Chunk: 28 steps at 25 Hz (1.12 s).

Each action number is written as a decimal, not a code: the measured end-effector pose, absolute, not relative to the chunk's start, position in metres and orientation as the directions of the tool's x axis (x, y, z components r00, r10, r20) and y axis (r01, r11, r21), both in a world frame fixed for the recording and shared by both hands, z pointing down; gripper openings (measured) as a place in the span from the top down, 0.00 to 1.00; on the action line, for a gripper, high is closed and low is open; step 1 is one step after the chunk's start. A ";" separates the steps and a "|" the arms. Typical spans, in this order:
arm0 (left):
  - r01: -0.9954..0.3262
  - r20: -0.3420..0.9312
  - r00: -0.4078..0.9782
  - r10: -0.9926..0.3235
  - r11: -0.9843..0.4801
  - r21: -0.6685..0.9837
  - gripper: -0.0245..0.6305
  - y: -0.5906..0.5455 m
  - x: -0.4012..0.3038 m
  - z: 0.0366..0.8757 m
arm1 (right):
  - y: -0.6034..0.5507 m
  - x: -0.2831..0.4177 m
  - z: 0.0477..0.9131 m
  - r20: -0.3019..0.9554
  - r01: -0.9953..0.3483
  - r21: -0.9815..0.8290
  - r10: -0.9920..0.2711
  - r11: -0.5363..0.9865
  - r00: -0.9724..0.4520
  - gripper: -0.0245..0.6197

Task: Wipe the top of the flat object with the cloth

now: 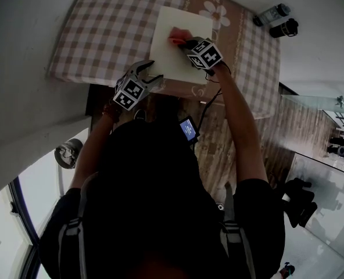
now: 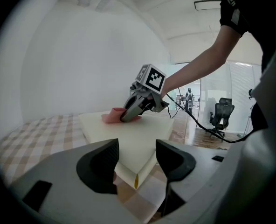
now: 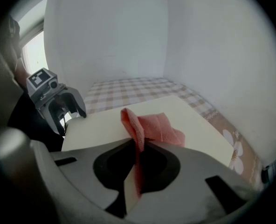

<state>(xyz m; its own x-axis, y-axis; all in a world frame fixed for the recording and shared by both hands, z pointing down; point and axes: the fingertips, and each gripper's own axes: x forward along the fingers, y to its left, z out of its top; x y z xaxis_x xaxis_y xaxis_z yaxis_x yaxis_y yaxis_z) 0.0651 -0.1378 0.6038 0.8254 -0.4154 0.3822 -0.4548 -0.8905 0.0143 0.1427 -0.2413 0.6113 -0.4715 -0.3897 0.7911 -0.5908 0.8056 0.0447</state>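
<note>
A cream flat board (image 1: 178, 45) lies on the checked tablecloth (image 1: 108, 34). My right gripper (image 1: 183, 42) is shut on a pink cloth (image 1: 176, 38) and holds it down on the board's top near the far middle. In the right gripper view the cloth (image 3: 156, 127) runs up from between the jaws of the right gripper (image 3: 137, 164) and spreads over the board (image 3: 198, 129). My left gripper (image 2: 135, 160) stands open at the board's near left corner (image 2: 137, 169), which lies between the jaws without being pressed. The left gripper view also shows the right gripper (image 2: 128, 115) and the cloth (image 2: 111, 116).
The table (image 1: 259, 57) stands against white walls on its far and left sides. Black and silver gear (image 1: 276, 19) lies past its right end. A cable hangs from the right gripper over the near edge. An office chair (image 2: 220, 113) stands far off on the wooden floor.
</note>
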 end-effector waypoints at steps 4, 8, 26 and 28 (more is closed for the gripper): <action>-0.451 0.393 0.824 -0.408 -0.892 0.018 0.56 -0.123 0.062 0.603 | -0.213 0.135 0.614 0.802 -0.566 0.060 -0.378 0.822 -0.463 0.94; -0.455 0.399 0.820 -0.410 -0.890 0.021 0.56 -0.121 0.061 0.602 | -0.199 0.131 0.613 0.799 -0.558 0.056 -0.372 0.828 -0.472 0.94; -0.459 0.403 0.818 -0.410 -0.888 0.027 0.56 -0.124 0.049 0.602 | -0.149 0.101 0.611 0.779 -0.537 0.080 -0.389 0.840 -0.492 0.94; -0.459 0.401 0.818 -0.412 -0.888 0.024 0.56 -0.122 0.055 0.603 | -0.142 0.104 0.611 0.777 -0.531 0.082 -0.388 0.843 -0.495 0.94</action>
<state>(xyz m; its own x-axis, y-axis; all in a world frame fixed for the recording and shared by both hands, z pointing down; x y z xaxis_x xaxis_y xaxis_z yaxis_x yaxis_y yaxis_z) 0.0546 -0.1223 0.6028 0.8180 -0.4119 0.4015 -0.4591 -0.8881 0.0242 0.1042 -0.1417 0.6112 -0.4953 -0.3878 0.7774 -0.5312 0.8432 0.0822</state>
